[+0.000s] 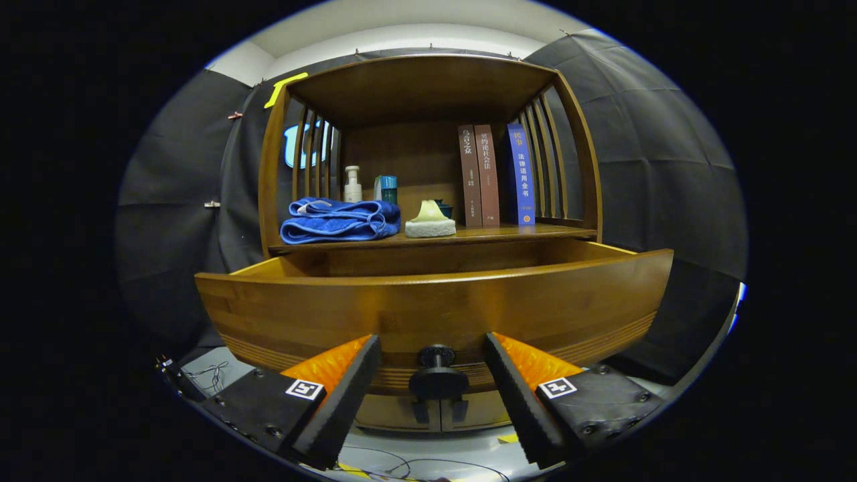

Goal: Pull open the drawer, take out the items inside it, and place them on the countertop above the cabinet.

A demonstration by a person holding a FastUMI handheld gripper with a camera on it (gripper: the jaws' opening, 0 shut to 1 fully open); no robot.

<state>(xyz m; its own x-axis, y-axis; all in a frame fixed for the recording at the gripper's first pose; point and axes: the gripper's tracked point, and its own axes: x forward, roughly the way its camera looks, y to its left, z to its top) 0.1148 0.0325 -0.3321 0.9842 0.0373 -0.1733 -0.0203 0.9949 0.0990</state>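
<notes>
Your claw (pixel 432 375) is level and spread wide, one finger either side of the knob (pixel 438 375), neither finger (pixel 341 395) touching it, tips pointing at the drawer front.

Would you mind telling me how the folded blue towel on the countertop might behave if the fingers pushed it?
The blue towel looks soft and loosely folded, so it would probably bunch rather than slide whole. It seems light. The gripper is open around the drawer knob.
</notes>
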